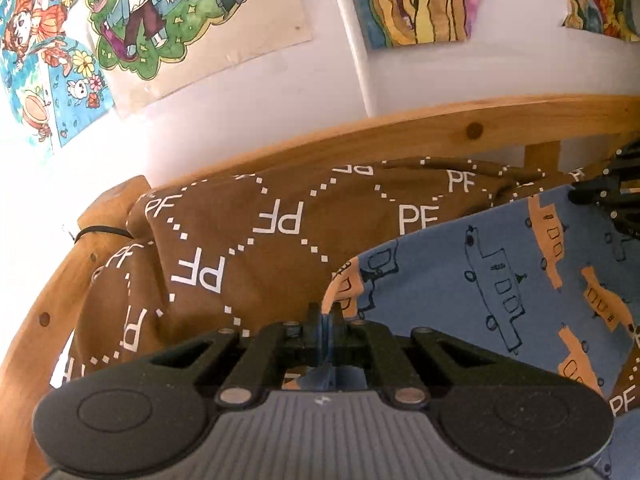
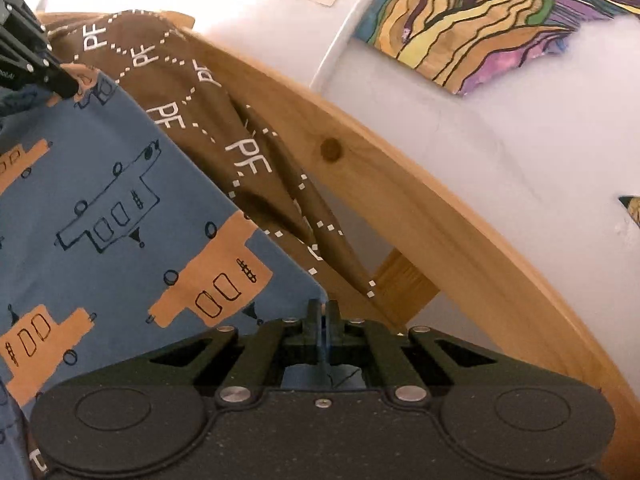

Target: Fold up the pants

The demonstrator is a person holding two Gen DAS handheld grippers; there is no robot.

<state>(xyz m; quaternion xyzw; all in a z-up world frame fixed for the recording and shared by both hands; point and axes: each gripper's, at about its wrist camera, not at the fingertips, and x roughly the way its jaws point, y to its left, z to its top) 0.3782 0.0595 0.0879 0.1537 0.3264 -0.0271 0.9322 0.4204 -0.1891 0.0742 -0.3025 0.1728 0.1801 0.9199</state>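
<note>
The pants (image 1: 480,280) are blue with orange and outlined boat prints. They hang stretched between my two grippers, lifted over a brown bedcover. My left gripper (image 1: 326,314) is shut on one corner of the pants edge. My right gripper (image 2: 324,312) is shut on the other corner; the pants (image 2: 120,220) spread away to its left. The right gripper shows at the right edge of the left wrist view (image 1: 608,196). The left gripper shows at the top left of the right wrist view (image 2: 36,64).
A brown bedcover (image 1: 260,240) with white PF letters lies below and behind the pants. A curved wooden bed rail (image 1: 440,132) runs behind it, also in the right wrist view (image 2: 400,184). Drawings (image 1: 160,12) hang on the white wall.
</note>
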